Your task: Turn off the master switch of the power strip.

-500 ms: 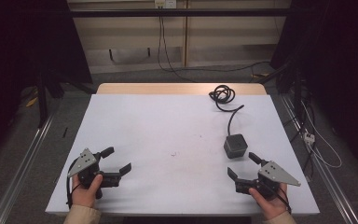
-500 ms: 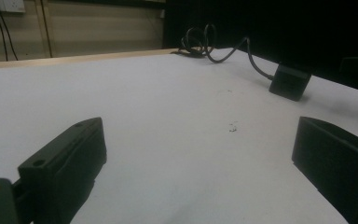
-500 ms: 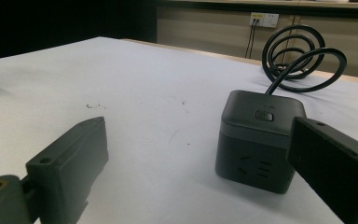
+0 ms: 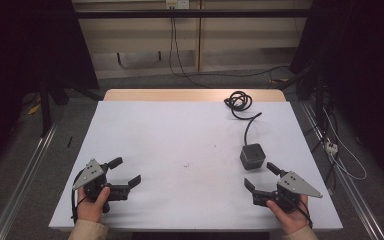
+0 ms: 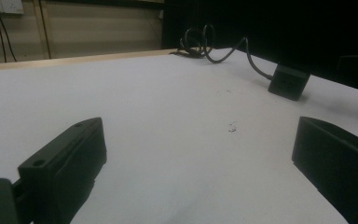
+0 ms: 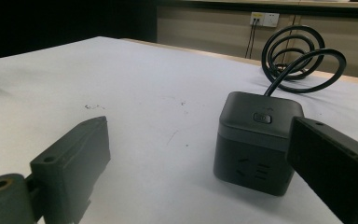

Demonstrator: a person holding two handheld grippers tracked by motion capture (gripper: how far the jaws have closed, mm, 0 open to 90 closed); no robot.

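Observation:
A dark grey cube-shaped power socket (image 4: 252, 155) stands on the white table (image 4: 180, 135), right of centre. Its black cable (image 4: 239, 102) runs back to a coil near the far edge. My right gripper (image 4: 261, 176) is open, low at the front right, just in front of the cube. In the right gripper view the cube (image 6: 256, 140) stands close ahead, partly behind the right jaw, with the coil (image 6: 298, 58) behind it. My left gripper (image 4: 125, 171) is open at the front left with nothing between its jaws. In the left gripper view the cube (image 5: 288, 80) sits far off at right.
The table's wooden far edge (image 4: 180, 95) shows beyond the white sheet. Small dark specks (image 4: 186, 165) mark the sheet's middle. Cables (image 4: 337, 150) trail on the floor at right, and a metal rail (image 4: 25, 175) runs along the left.

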